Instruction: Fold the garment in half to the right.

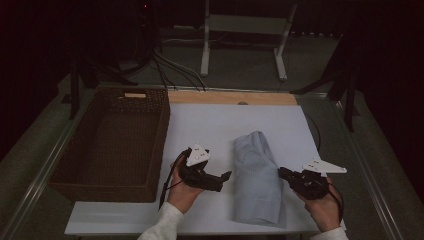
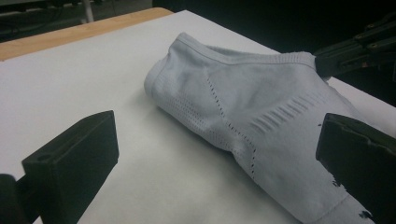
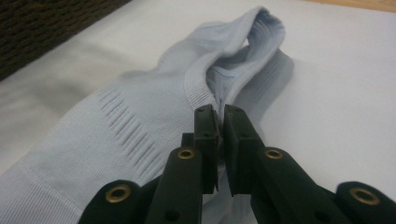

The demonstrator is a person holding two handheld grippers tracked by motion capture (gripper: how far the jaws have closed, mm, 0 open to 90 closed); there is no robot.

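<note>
A folded pale grey-blue garment [image 1: 257, 175] lies lengthwise on the white table cover [image 1: 210, 120]. My left gripper [image 1: 227, 175] is just left of the garment, near its middle, and points at it. In the left gripper view its jaws stand wide open [image 2: 212, 154] with the garment [image 2: 243, 98] ahead and nothing between them. My right gripper [image 1: 281, 172] is at the garment's right edge. In the right gripper view its jaws [image 3: 220, 116] are shut on the ribbed hem of the garment [image 3: 140, 121], which is raised a little there. The right gripper [image 2: 355, 46] is also in the left gripper view.
A deep brown wicker basket [image 1: 160, 130] stands on the left, against the white cover. A wooden strip [image 1: 230, 97] runs along the cover's far edge. Beyond the table are cables and a white stand leg [image 1: 280, 50] on the floor.
</note>
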